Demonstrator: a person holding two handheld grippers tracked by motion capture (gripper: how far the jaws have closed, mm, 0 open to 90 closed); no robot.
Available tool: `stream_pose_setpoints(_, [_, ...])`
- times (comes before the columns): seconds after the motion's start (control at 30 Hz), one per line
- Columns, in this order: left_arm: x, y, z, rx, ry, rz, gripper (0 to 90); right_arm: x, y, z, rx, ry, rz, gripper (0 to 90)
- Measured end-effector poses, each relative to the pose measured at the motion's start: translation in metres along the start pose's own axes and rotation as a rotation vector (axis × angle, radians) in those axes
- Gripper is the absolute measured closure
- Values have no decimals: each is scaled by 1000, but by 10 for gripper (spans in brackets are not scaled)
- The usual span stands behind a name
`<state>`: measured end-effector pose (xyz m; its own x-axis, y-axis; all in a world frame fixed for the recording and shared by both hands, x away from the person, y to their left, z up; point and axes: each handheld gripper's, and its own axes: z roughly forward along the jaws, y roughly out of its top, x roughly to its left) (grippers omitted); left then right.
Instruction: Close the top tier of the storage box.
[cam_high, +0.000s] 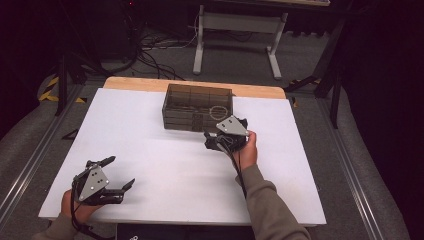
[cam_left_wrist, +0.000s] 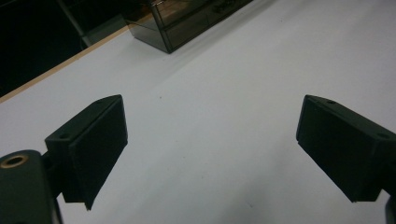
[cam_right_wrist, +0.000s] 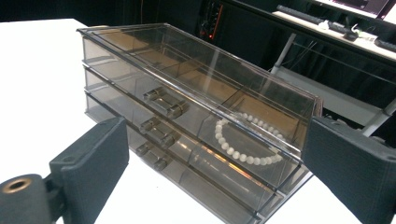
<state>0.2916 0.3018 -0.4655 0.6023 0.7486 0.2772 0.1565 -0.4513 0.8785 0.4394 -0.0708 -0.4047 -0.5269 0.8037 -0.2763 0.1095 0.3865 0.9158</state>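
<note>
A smoky clear drawer box (cam_high: 197, 107) with three drawers stands at the back middle of the white table (cam_high: 165, 165). A white bead bracelet (cam_high: 218, 112) lies in its top compartment near the right end. My right gripper (cam_high: 225, 129) hovers just in front of that end, open, with nothing between its fingers. In the right gripper view the box (cam_right_wrist: 187, 93) and the bracelet (cam_right_wrist: 232, 152) sit between the spread jaws of my right gripper (cam_right_wrist: 215, 158), behind the clear wall. My left gripper (cam_high: 121, 171) rests open at the near left corner. The left gripper (cam_left_wrist: 210, 140) faces bare table, with the box (cam_left_wrist: 187, 23) far off.
The three drawers are shut, each with a small pair of knobs (cam_right_wrist: 163, 100). A strip of wood (cam_high: 140, 82) runs along the table's far edge. Beyond it on the floor stand a white desk frame (cam_high: 235, 45) and loose cables (cam_high: 150, 55).
</note>
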Motion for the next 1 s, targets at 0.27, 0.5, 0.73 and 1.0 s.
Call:
stream_pose_setpoints(0.27, [-1,0,1,3,6,1,91,1,4,-15,-18,36,10,76])
stream_pose_setpoints(0.5, [-1,0,3,11,4,-5,90,-2,6,-30,-47,45,10,78])
stream_pose_setpoints(0.73, [-2,1,2,11,5,5,90,-9,1,-40,-50,36,27,79])
stream_pose_setpoints(1.0, [-3,1,3,15,-2,10,89,-14,-6,-48,-34,41,45,80])
